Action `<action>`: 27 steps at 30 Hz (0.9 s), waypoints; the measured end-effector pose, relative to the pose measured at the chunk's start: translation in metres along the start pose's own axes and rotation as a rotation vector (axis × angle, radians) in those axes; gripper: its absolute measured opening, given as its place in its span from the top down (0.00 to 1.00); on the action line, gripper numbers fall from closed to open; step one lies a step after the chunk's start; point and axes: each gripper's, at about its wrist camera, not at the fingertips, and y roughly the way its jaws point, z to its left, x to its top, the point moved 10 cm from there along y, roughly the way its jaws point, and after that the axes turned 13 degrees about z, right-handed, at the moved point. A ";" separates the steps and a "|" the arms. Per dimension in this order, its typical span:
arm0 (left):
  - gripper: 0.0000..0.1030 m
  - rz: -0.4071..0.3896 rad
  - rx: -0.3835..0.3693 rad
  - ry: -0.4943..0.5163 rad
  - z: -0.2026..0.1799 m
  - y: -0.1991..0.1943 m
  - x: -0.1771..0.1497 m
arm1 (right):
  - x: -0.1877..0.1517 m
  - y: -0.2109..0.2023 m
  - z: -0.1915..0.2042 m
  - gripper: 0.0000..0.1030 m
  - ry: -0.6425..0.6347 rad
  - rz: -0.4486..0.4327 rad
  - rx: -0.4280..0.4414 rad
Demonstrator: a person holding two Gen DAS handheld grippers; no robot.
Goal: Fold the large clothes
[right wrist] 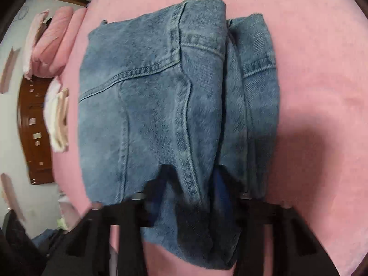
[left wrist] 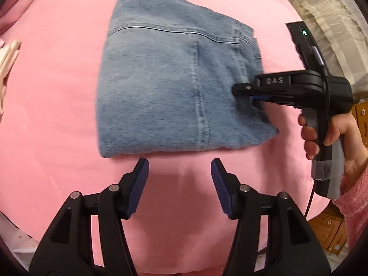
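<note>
A pair of blue jeans [left wrist: 161,80] lies folded into a thick packet on a pink bedcover [left wrist: 57,115]. My left gripper [left wrist: 179,161] hangs open over bare pink cover, just short of the packet's near edge, with nothing between its blue pads. My right gripper [left wrist: 243,94], held by a hand [left wrist: 310,133] in a pink sleeve, reaches in from the right and bites the packet's right edge. In the right wrist view the jeans [right wrist: 149,115] fill the middle, and a bunched fold of denim is pinched between the right gripper's [right wrist: 191,177] blurred fingers.
A pale cloth [left wrist: 7,64] lies at the bed's left edge. Folded pink bedding [right wrist: 53,41] and a dark wooden headboard [right wrist: 30,126] stand beyond the jeans. A white quilted cover [left wrist: 322,11] and wooden drawers [left wrist: 329,230] lie off the bed's right side.
</note>
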 end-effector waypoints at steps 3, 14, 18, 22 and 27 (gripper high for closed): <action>0.49 -0.010 -0.002 -0.018 0.007 -0.006 0.003 | 0.005 -0.001 -0.005 0.90 0.000 -0.045 0.014; 0.49 -0.040 0.021 -0.042 0.039 -0.017 0.005 | -0.040 -0.068 0.029 0.93 -0.054 -0.274 -0.131; 0.49 -0.043 0.043 -0.051 0.054 -0.016 0.013 | -0.042 -0.055 0.008 0.93 0.002 -0.259 -0.151; 0.49 -0.011 0.112 -0.041 0.071 -0.012 0.024 | -0.025 -0.011 0.003 0.92 -0.013 -0.281 -0.271; 0.49 0.012 0.097 0.001 0.082 -0.028 0.035 | -0.039 -0.039 0.000 0.73 0.054 -0.347 -0.298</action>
